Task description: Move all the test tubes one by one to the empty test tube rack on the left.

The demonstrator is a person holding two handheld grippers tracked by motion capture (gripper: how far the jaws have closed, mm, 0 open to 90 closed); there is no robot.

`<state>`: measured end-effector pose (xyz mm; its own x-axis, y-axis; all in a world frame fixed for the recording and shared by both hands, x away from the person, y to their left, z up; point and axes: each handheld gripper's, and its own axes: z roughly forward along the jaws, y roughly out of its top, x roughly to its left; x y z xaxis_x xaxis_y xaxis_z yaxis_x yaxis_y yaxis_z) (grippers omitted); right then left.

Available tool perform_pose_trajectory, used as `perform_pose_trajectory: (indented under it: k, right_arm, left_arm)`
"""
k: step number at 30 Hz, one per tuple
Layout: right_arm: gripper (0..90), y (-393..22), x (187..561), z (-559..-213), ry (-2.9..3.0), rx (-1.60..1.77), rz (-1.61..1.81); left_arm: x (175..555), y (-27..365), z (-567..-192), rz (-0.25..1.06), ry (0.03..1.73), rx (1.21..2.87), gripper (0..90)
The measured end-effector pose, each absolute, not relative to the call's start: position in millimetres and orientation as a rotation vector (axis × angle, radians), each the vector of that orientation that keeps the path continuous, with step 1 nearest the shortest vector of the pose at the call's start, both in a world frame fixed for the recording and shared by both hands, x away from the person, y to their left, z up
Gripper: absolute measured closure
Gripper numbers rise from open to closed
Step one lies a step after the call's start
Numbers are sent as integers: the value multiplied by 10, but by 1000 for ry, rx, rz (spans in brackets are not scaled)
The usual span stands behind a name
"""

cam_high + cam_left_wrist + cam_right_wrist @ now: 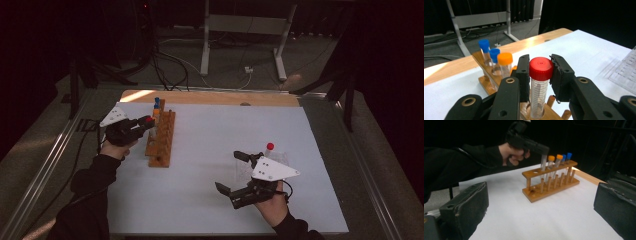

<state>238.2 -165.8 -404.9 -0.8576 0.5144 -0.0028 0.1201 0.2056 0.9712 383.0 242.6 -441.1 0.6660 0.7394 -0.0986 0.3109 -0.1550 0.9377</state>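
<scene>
Tube with the red cap (540,82) sits upright right between the pads of the left gripper (540,75), which press on the cap from both sides, so the jaws are nearly closed and clamped on it. Its lower end stands in a hole of the wooden rack (549,112), at the rack's near end. From the high view, that left gripper (148,121) hangs over the left side of the rack (161,138), on the left part of the white table (210,200).

Count in the rack: two blue-capped tubes (484,51) at the far end, then orange caps (505,62), two of them seen from the right gripper view (555,160), plus the red one in the grip. One more red-capped tube (270,147) stands far right, by a clear plastic tray (260,162).

Held tube is clear, with fine printed scale lines down its side and a ribbed red screw cap.

Right gripper (237,172) rests near right, jaws spread wide, holding nothing.
</scene>
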Motion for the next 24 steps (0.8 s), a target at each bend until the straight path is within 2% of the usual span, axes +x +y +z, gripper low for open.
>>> perform_pose_trajectory:
  k: [20, 24]
  right_arm:
    - [0, -1713, 2353, -4036, 2143, 586, 1675]
    - [0, -1771, 2366, -3999, 2139, 596, 1662]
  left_arm:
    - [3815, 2448, -4605, 452, 861, 1736, 704]
    - [3765, 2476, -4524, 429, 837, 1714, 481]
